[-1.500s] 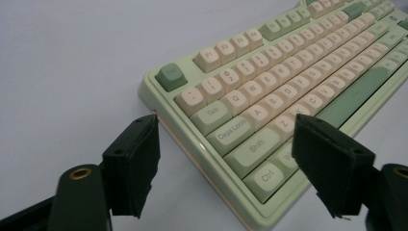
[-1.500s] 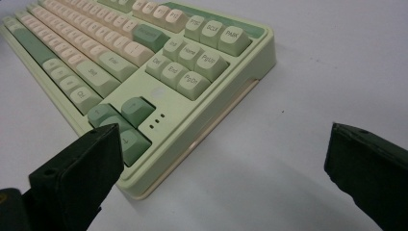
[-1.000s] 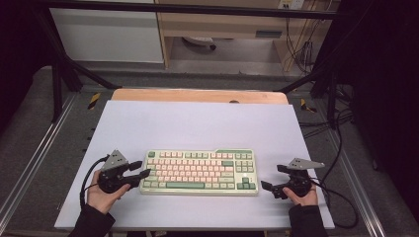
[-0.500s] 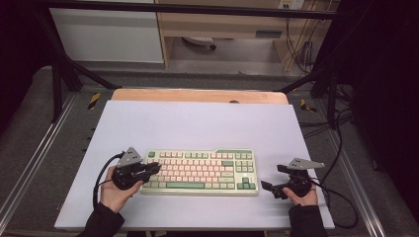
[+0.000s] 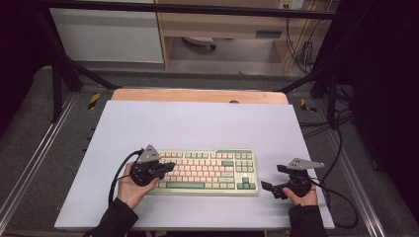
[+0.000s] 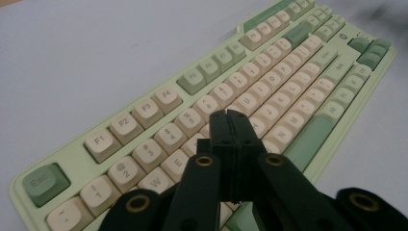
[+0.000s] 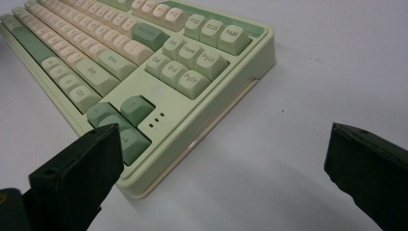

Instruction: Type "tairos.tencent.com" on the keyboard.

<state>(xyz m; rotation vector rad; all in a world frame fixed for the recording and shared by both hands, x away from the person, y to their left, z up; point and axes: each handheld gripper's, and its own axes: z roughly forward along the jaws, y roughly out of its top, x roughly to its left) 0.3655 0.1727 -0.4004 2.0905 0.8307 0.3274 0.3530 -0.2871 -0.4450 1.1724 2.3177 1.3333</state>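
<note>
keyboard (image 5: 205,172): sits flat near the front edge of the white table (image 5: 197,123), between both hands

left gripper (image 5: 168,168): now over the keyboard's left end, shifted in from just off its edge a second ago; jaws just been closing, now pressed tight together, nothing between them

meaning: looks set up to poke a key with the closed tip, somewhere in the letter rows

right gripper (image 5: 274,178): parked just off the keyboard's right end, jaws spread wide, holding nothing, same spot as before

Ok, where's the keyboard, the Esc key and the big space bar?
keyboard (image 5: 207,170), high view, middle of the key field.
Esc key (image 6: 45,184), left gripper view, top of the green cap.
space bar (image 6: 308,139), left gripper view, middle of the long green cap.
</note>
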